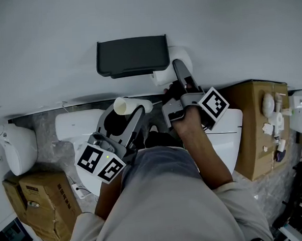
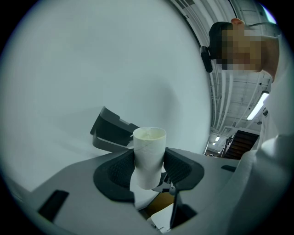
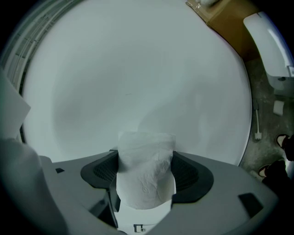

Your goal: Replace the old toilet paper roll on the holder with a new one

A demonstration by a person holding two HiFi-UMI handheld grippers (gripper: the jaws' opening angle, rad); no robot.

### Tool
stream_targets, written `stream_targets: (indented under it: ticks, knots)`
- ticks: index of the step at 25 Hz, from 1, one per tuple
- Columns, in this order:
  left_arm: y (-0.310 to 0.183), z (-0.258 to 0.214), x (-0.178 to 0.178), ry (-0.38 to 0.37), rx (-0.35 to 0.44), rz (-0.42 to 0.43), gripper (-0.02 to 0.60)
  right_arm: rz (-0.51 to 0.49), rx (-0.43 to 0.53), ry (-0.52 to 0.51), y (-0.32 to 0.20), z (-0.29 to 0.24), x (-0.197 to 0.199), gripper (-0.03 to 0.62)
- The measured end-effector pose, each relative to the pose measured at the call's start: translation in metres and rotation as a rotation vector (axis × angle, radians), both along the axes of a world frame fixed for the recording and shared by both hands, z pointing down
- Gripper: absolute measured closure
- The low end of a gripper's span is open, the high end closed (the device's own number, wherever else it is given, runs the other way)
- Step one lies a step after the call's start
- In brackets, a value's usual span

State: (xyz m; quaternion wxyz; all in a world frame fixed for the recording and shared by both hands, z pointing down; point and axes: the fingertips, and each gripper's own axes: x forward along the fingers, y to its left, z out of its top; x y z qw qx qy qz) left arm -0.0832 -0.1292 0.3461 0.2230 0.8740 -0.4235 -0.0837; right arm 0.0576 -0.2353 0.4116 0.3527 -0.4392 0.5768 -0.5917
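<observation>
The left gripper [image 1: 131,113] has its jaws pinching a bare tube [image 2: 149,156]; the right gripper [image 3: 147,178] pinches a roll [image 3: 146,167] beside the holder [image 1: 132,56], upper centre.

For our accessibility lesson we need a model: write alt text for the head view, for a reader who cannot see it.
Seen from above, a person's left gripper holds an empty cardboard tube, while the right gripper holds a white toilet paper roll at the right end of the dark holder on a white wall. A white toilet sits below.
</observation>
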Motion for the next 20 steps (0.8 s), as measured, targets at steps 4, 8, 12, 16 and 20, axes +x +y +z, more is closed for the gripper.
stream_targets:
  ticks: [4, 8, 12, 16, 20]
  knots:
    - [0.0, 0.003, -0.009, -0.003, -0.006, -0.031, 0.393, -0.011, -0.001, -0.01, 0.005, 0.003, -0.011, 0.229]
    - [-0.002, 0.005, -0.011, -0.004, -0.014, -0.051, 0.393, -0.034, 0.011, 0.017, 0.008, -0.001, -0.019, 0.229]
    - [-0.003, 0.007, -0.01, -0.005, -0.021, -0.06, 0.393, -0.038, -0.001, -0.019, 0.01, 0.0, -0.024, 0.229]
    - [-0.012, 0.013, -0.005, -0.009, -0.029, -0.067, 0.393, -0.041, -0.011, -0.033, 0.009, 0.006, -0.022, 0.229]
    - [-0.021, 0.02, 0.002, -0.013, -0.041, -0.075, 0.393, -0.058, -0.019, -0.03, 0.007, 0.014, -0.02, 0.229]
